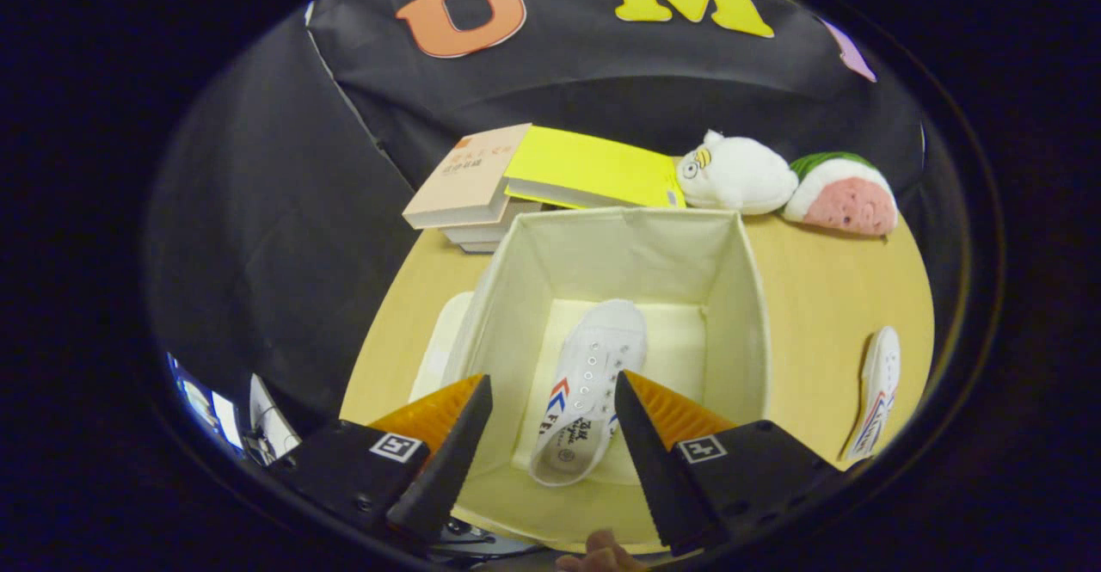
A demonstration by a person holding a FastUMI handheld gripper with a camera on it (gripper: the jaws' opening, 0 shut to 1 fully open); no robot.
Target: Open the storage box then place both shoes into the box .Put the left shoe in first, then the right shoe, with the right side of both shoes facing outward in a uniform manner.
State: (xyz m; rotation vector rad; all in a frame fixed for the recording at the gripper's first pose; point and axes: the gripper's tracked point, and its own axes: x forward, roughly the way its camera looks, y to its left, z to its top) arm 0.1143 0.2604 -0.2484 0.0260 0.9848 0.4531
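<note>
Wooden table, tongs agape above.

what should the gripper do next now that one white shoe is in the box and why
Probably lift out of the open cream fabric storage box and swing toward the second white canvas shoe, lying on the wooden table beside the box. The gripper is open and empty, and the first white canvas shoe already rests inside.

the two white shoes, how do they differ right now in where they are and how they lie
The shoe in the box lies on the floor of the open storage box, seen between the fingers of the open gripper, which touch nothing; the shoe on the table lies outside, right of the box. The boxed shoe shows its laces and eyelets from above; the other lies more edge-on. Both are white with red and blue stripes.
</note>
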